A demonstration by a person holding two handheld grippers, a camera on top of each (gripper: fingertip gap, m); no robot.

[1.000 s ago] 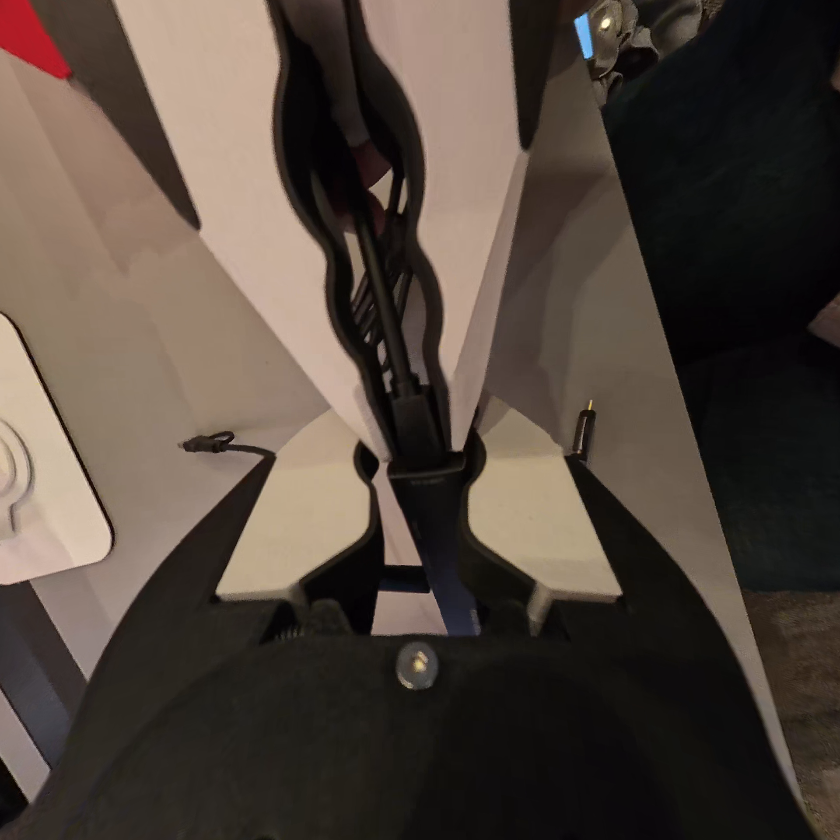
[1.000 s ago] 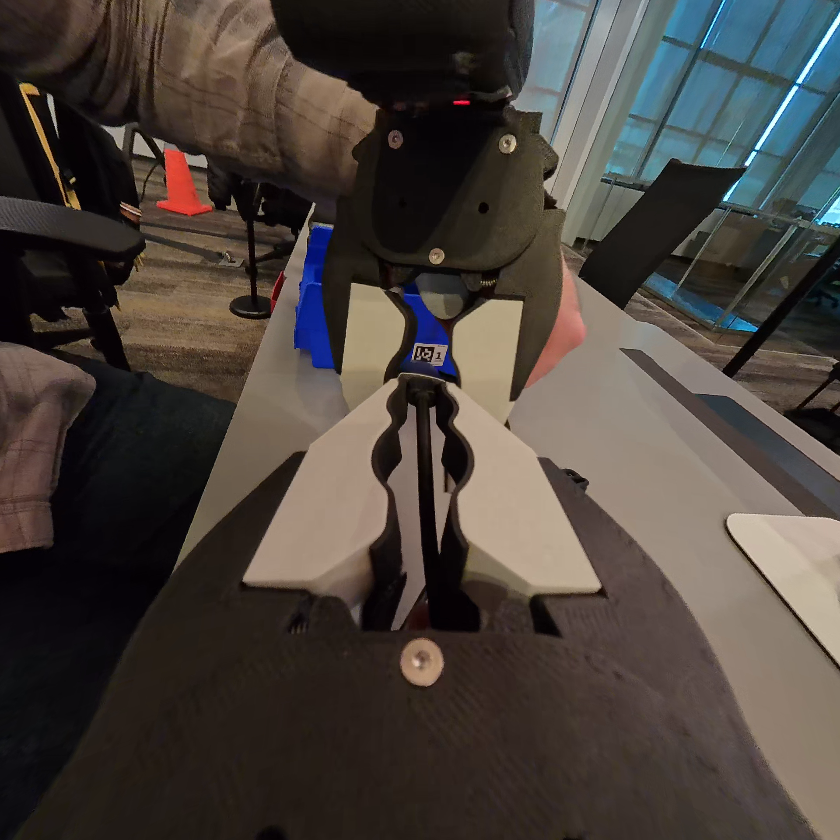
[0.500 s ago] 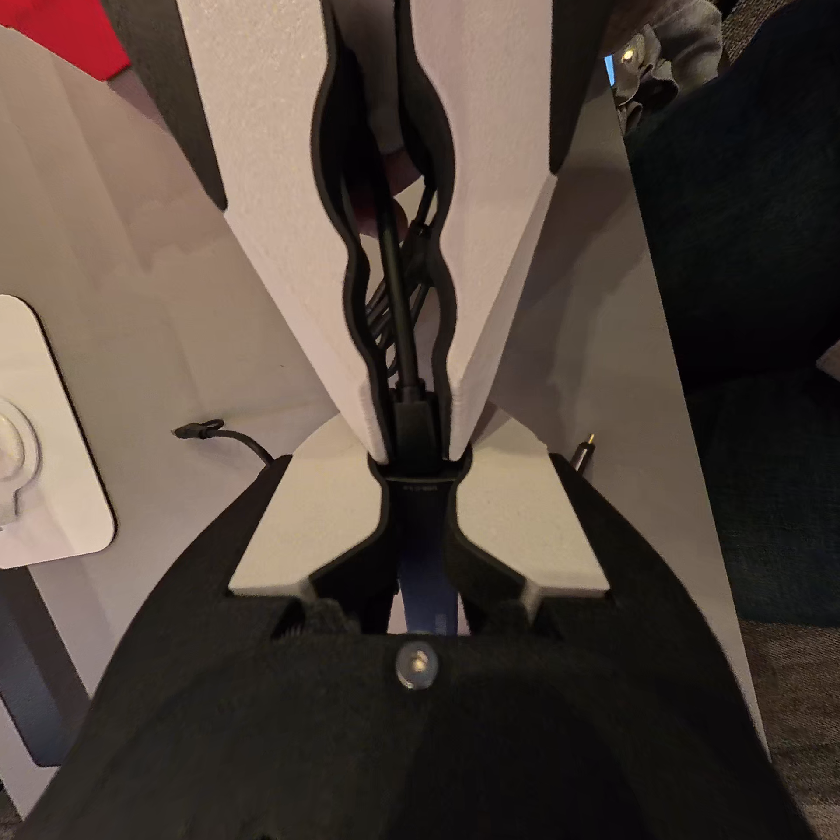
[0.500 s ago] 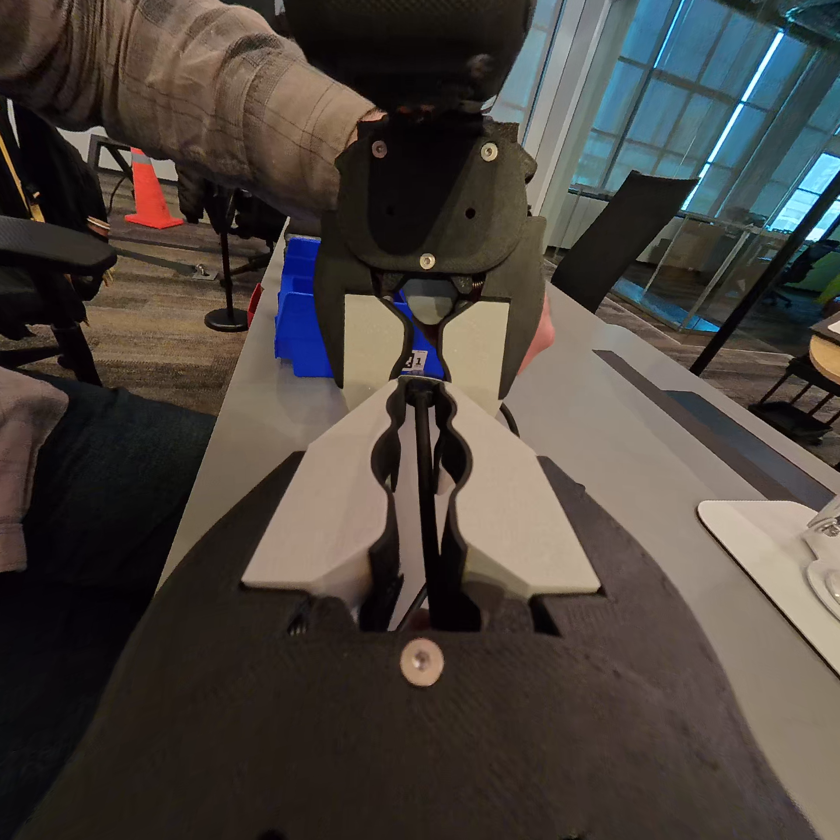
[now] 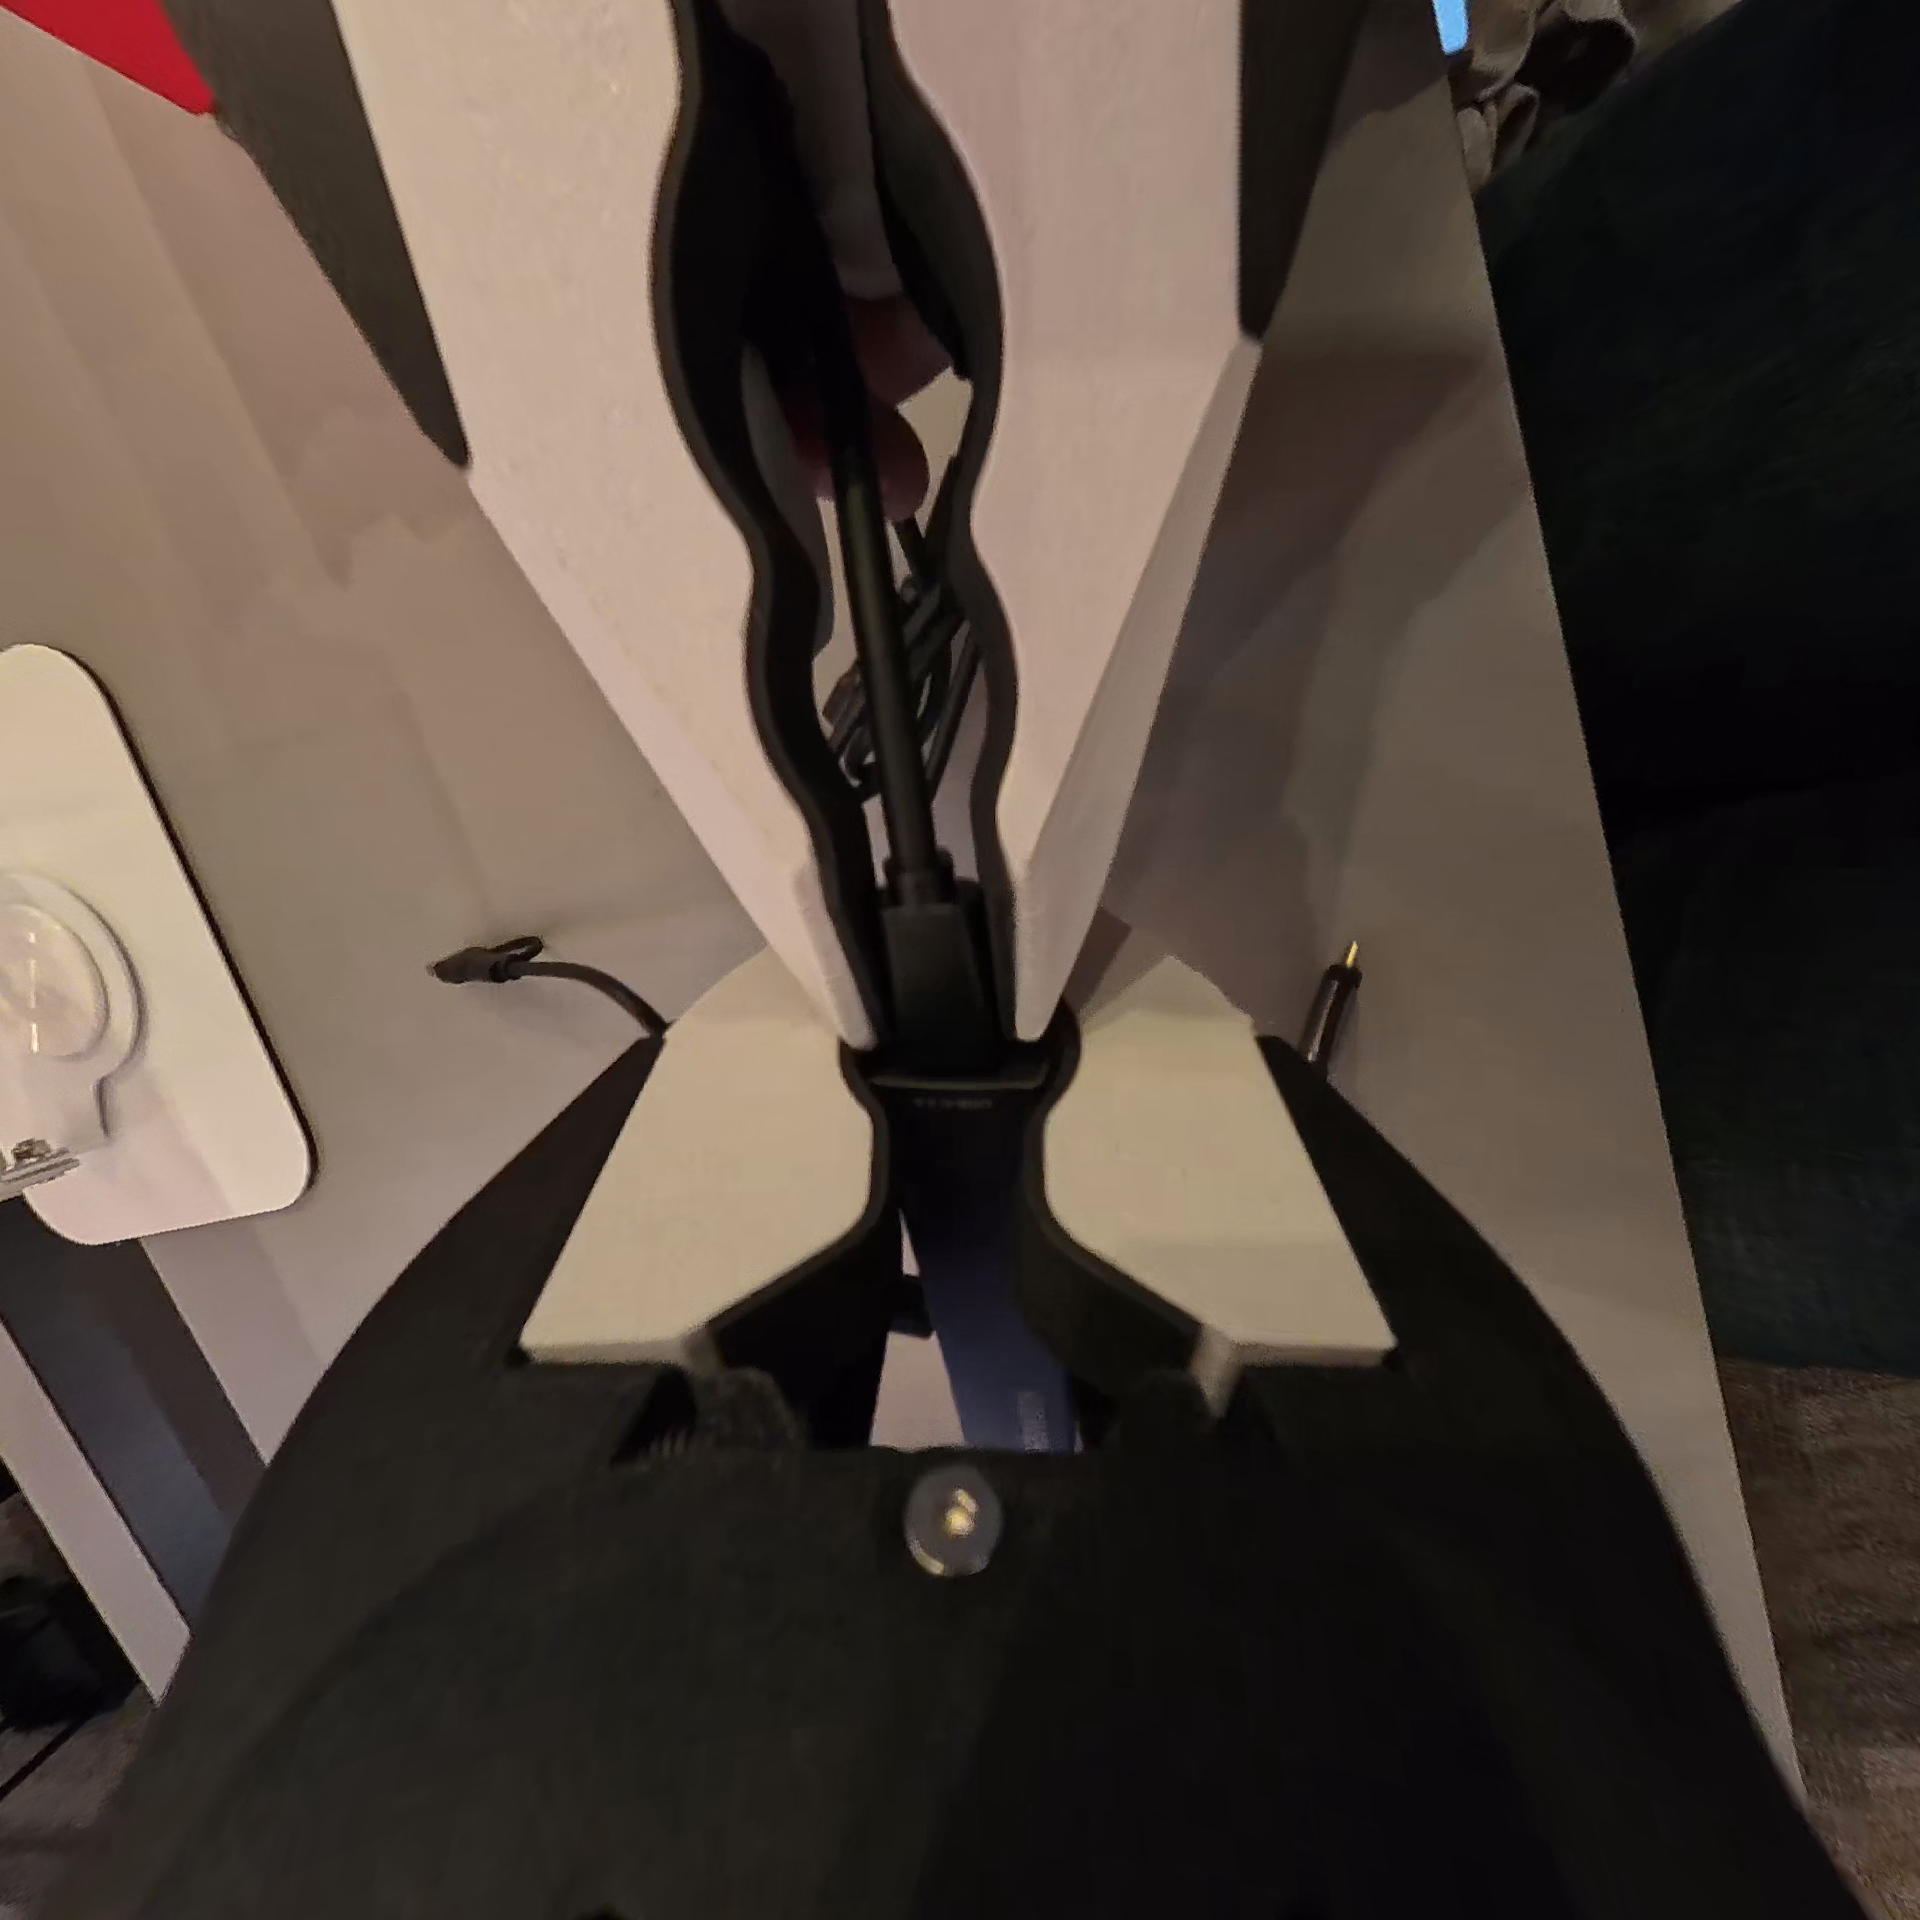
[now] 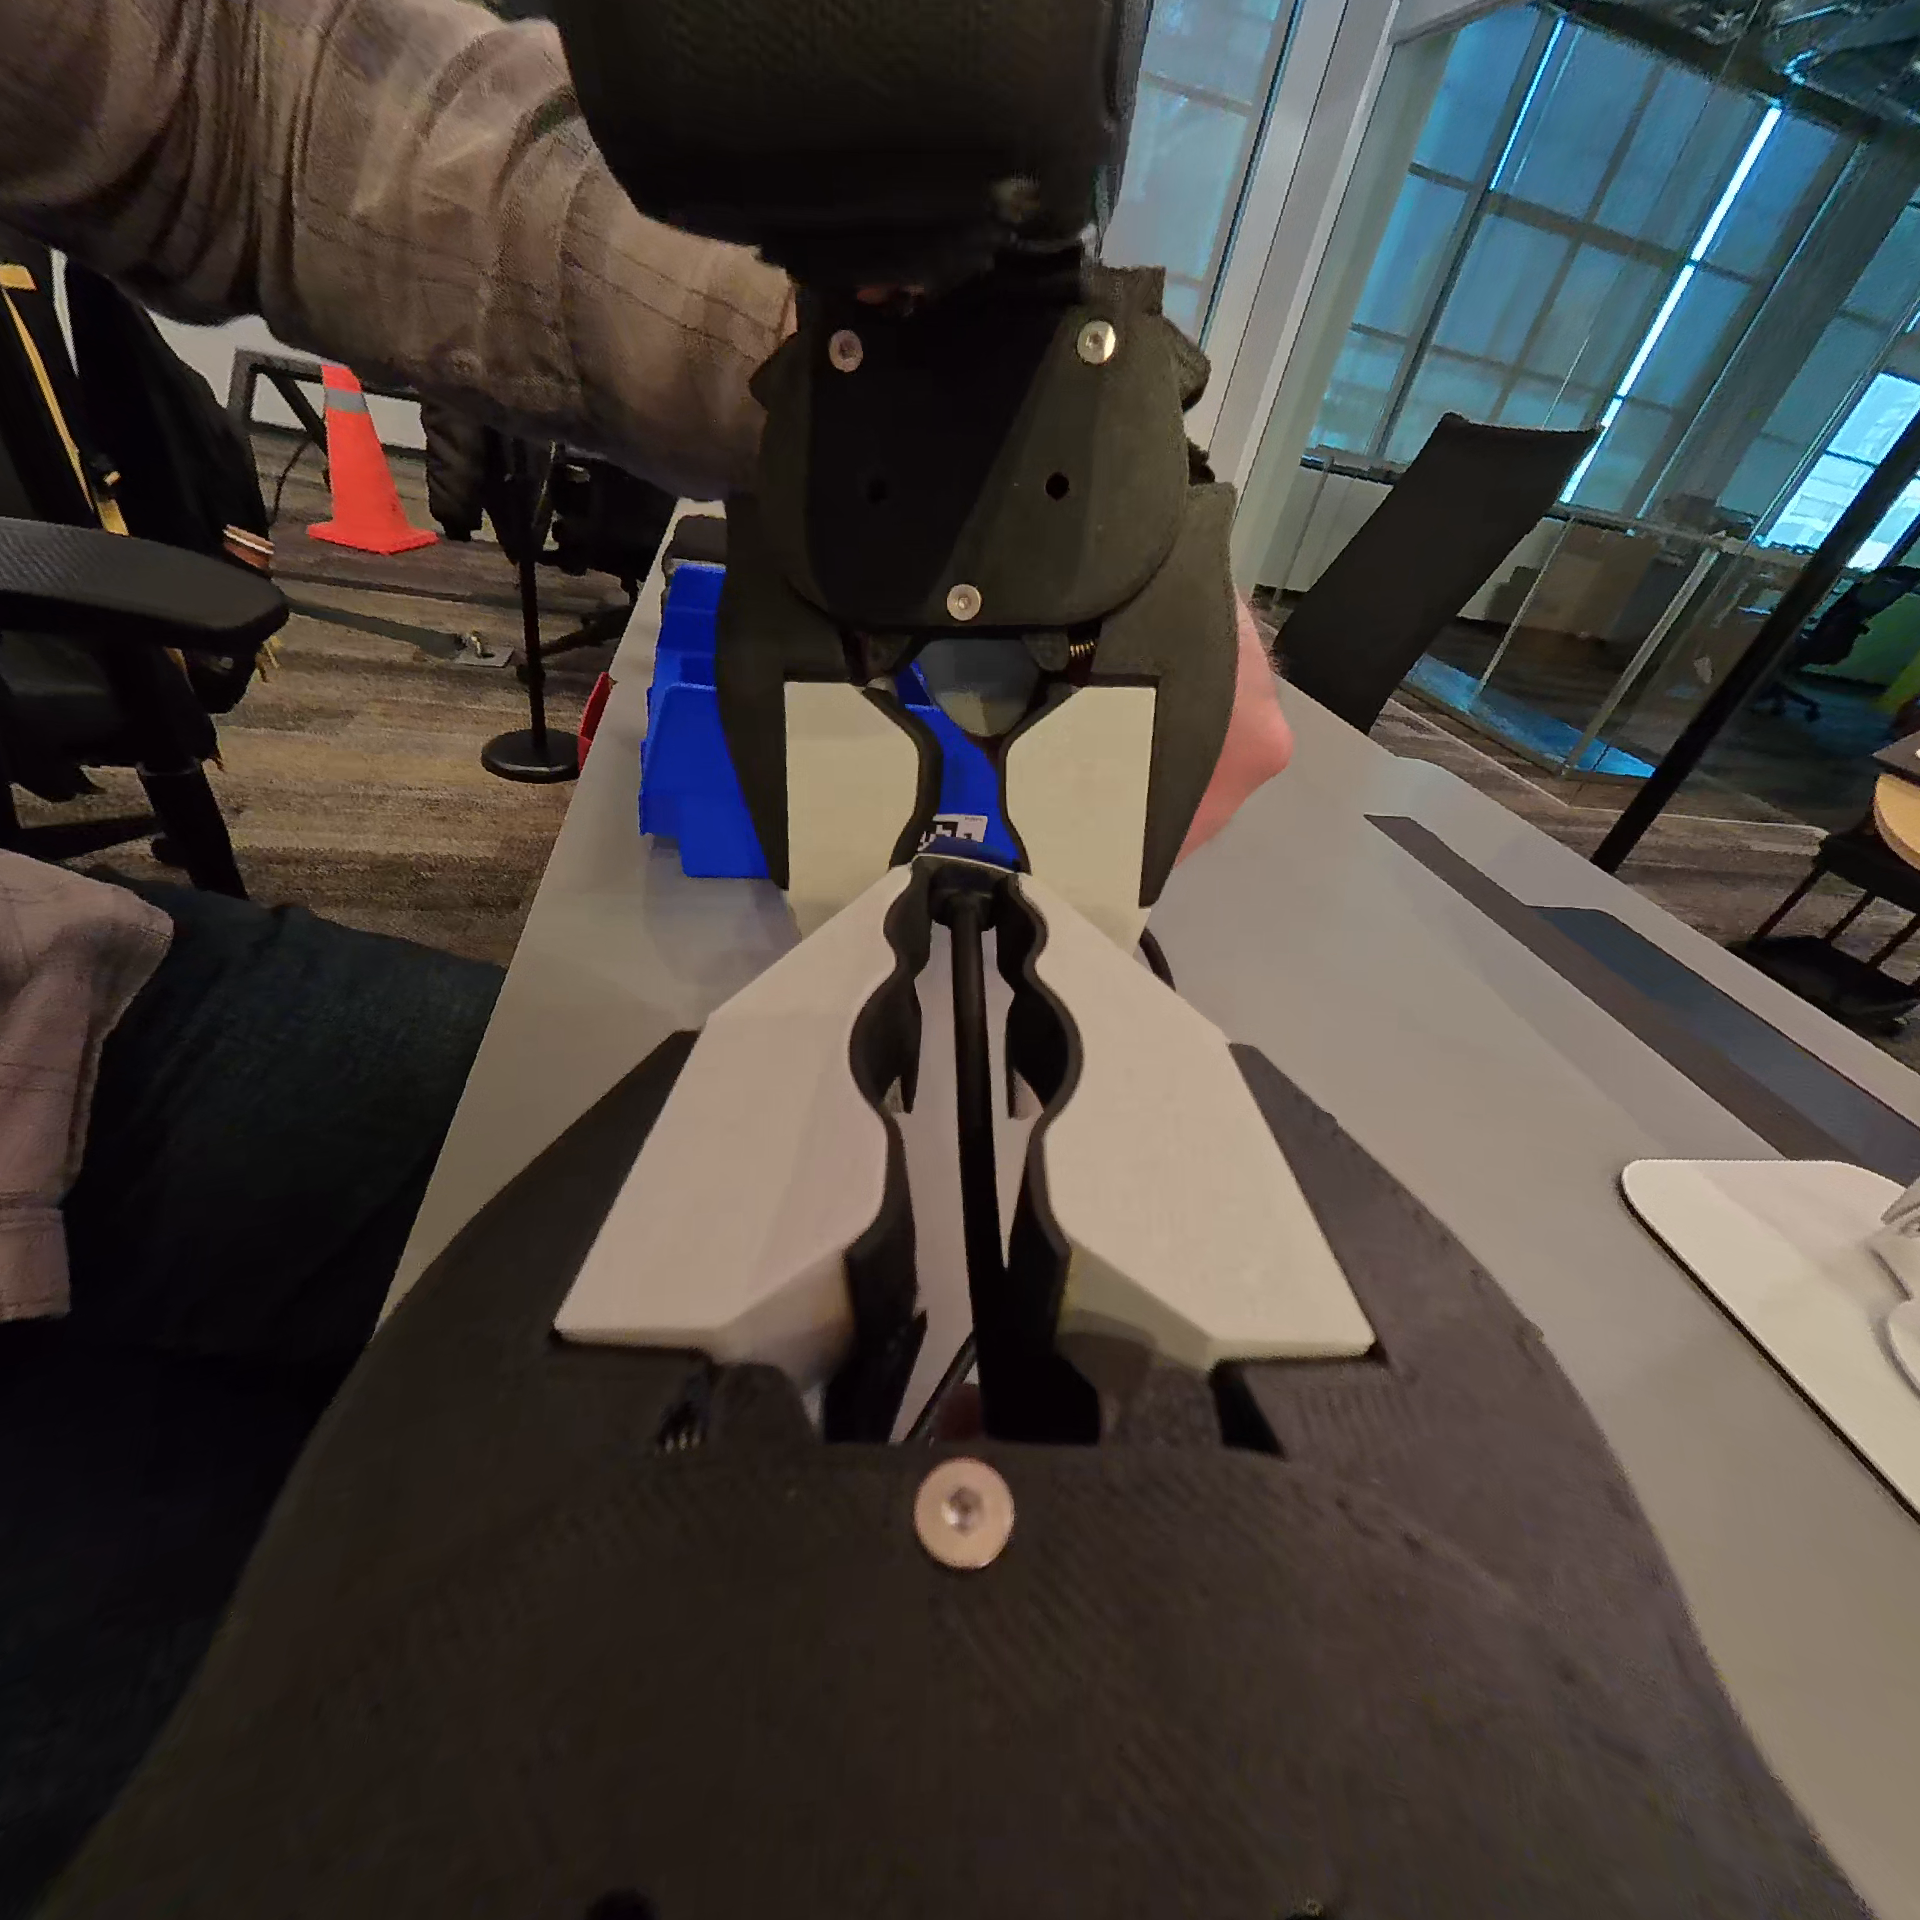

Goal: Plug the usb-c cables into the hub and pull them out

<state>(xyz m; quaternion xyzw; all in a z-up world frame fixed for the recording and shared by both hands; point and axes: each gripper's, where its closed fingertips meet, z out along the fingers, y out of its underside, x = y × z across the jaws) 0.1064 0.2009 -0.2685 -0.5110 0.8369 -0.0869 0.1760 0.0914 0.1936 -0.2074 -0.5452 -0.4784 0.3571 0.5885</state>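
In the left wrist view, the left gripper (image 5: 951, 1049) filled the bottom of the frame, its fingers closed tight on the dark hub (image 5: 951, 1122) at the centre. Just past it, the right gripper (image 5: 925, 997) came in from the top of the frame, its white fingers (image 5: 644, 623) pinched on the black plug (image 5: 925, 956) of a cable (image 5: 878, 665). The plug's front met the hub's end face; whether it was fully seated could not be told. So one cable looked to be at the plugging or pulling stage. Two more cable ends lay loose on the grey table (image 5: 312, 623): one (image 5: 488, 964) at centre left, another (image 5: 1335, 1003) at centre right, both well apart from the hub and judged not plugged in.

In the right wrist view, the right gripper (image 6: 961, 894) sat low in the frame, closed on the cable (image 6: 971, 1091) running between its fingers toward the camera. Directly beyond, at centre, the left gripper (image 6: 961, 831) faced back, clamped on the hub, mostly hidden. Farther off at centre left stood a blue bin (image 6: 696, 769) on the table (image 6: 1403, 987), and an orange cone (image 6: 358, 468) on the floor at upper left.
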